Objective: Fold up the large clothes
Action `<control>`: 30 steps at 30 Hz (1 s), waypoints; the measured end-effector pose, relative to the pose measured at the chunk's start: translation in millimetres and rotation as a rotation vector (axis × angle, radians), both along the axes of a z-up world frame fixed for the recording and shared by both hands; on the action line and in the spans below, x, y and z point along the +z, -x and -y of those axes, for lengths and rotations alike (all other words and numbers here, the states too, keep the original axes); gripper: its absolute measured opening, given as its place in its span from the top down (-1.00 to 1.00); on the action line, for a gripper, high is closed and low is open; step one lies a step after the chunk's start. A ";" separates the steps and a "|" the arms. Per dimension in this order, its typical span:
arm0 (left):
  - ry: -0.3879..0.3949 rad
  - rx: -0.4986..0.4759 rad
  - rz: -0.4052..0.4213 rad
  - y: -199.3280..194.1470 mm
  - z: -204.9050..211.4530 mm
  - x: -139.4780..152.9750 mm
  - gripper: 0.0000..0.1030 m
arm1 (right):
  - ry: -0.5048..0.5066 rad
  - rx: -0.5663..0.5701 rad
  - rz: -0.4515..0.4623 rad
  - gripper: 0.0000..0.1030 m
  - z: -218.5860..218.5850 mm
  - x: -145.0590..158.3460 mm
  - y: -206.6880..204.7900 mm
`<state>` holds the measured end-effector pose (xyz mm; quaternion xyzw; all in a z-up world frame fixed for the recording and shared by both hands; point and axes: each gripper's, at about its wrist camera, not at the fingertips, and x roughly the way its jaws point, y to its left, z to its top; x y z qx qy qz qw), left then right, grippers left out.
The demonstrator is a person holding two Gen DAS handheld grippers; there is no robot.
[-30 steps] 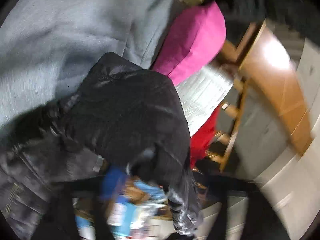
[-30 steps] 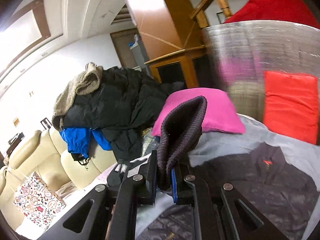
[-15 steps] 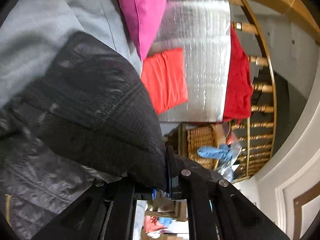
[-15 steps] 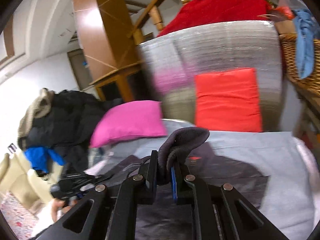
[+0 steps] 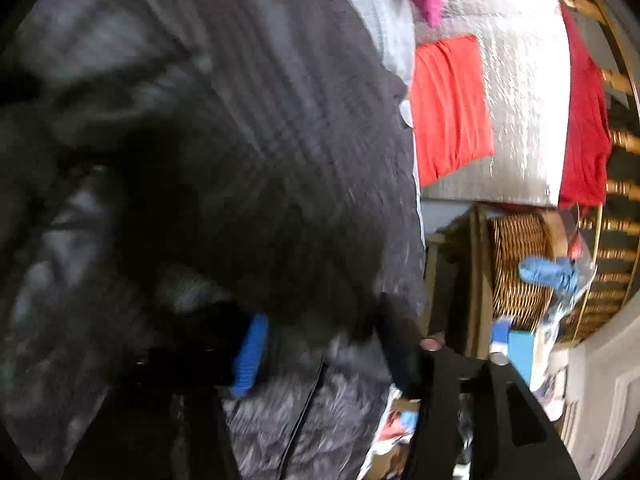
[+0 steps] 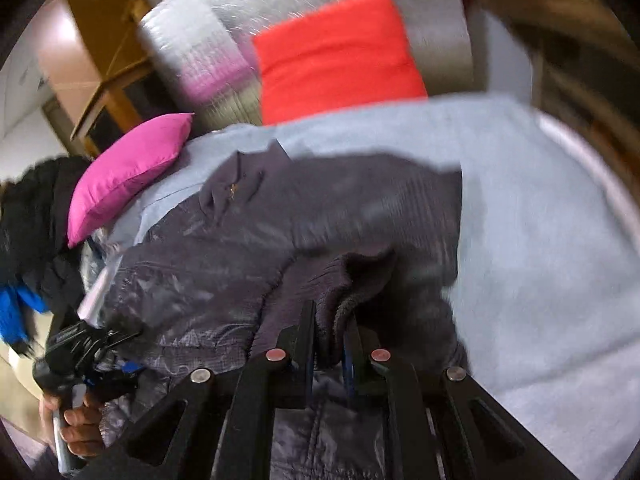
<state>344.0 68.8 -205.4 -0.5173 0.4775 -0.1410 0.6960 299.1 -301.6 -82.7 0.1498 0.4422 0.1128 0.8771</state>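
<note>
A pale grey sheet (image 6: pixel 540 220) covers the bed, and the dark jacket (image 6: pixel 320 208) lies spread across it beside a pink cushion (image 6: pixel 128 172). The right gripper (image 6: pixel 330 332) pinches the jacket's ribbed knit hem tightly between its narrow-set fingers. The left gripper (image 5: pixel 324 344) stands spread wide over the jacket, blue pad (image 5: pixel 250 354) showing, clamping nothing.

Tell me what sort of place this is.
Probably a lived-in home, a bedroom or lounge: a grey bedsheet with a pink pillow, a wicker basket, and a dark jacket spread for folding.
</note>
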 end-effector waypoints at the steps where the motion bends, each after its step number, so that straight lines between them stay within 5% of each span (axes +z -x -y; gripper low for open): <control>1: -0.019 -0.009 0.008 5.8 -2.7 5.8 -0.49 | -0.064 -0.007 -0.011 0.70 7.6 -4.3 -0.4; 4: -0.086 -0.028 0.078 31.5 -19.6 34.1 -0.71 | -0.257 -0.031 -0.019 0.56 27.5 -8.0 1.9; 5: -0.116 -0.027 0.112 39.8 -28.3 44.6 -0.71 | -0.316 -0.042 -0.019 0.26 34.0 -10.5 2.7; 6: -0.148 -0.015 0.140 46.1 -37.9 52.7 -0.71 | -0.357 -0.052 -0.022 -0.35 37.9 -11.9 2.3; 7: -0.170 0.004 0.149 47.3 -42.6 56.8 -0.72 | -0.382 -0.064 -0.024 -0.61 40.5 -13.5 2.2; 10: -0.186 0.105 0.077 42.7 -69.8 45.5 -0.73 | -0.415 -0.058 -0.053 -0.62 36.0 -18.2 -0.9; 13: -0.119 0.120 -0.016 24.4 -79.7 24.0 -0.67 | -0.342 -0.051 -0.100 -0.35 21.1 -20.0 -7.0; 14: -0.108 0.129 -0.025 19.7 -81.8 21.1 -0.56 | -0.293 -0.043 -0.114 0.18 15.1 -19.2 -11.7; 15: -0.103 0.136 -0.003 16.1 -84.0 23.4 0.23 | -0.253 -0.033 -0.125 0.76 10.1 -18.1 -14.9; 16: -0.110 0.126 0.011 13.2 -86.7 25.8 0.94 | -0.212 -0.026 -0.129 0.76 6.5 -14.9 -17.1; 21: -0.301 0.094 0.260 21.0 -79.0 87.9 0.87 | 0.016 0.056 0.112 0.79 -18.1 74.3 -11.9; 24: -0.347 0.072 0.330 21.7 -68.7 91.7 0.86 | 0.092 0.064 0.288 0.79 -26.4 118.2 4.7; 26: -0.382 0.034 0.243 4.5 -61.6 67.1 0.85 | 0.135 0.047 0.288 0.79 -28.7 108.8 3.4; 29: -0.457 -0.007 0.068 -9.8 -48.5 21.1 0.57 | 0.167 0.018 0.064 0.79 -22.2 25.5 -16.7; 30: -0.451 0.005 0.069 -5.2 -51.4 16.2 0.48 | 0.165 0.013 -0.022 0.75 -19.1 -1.0 -21.4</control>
